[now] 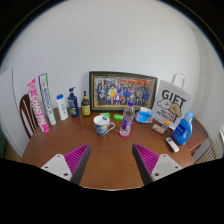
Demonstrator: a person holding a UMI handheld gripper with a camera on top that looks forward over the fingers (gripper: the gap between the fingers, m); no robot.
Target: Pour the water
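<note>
A clear water bottle point(127, 121) is stood mid-table beside a cup point(104, 125), apparently paired for pouring. The gripper point(109, 160) is held well back, fingers spread wide and empty, seemingly lined up for an approach.

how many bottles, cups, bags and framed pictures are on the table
bottles: 5 (white, dark blue, brown, clear, blue jug)
cups: 1
bags: 1
framed pictures: 1
total: 8
gripper open, holding nothing
</note>
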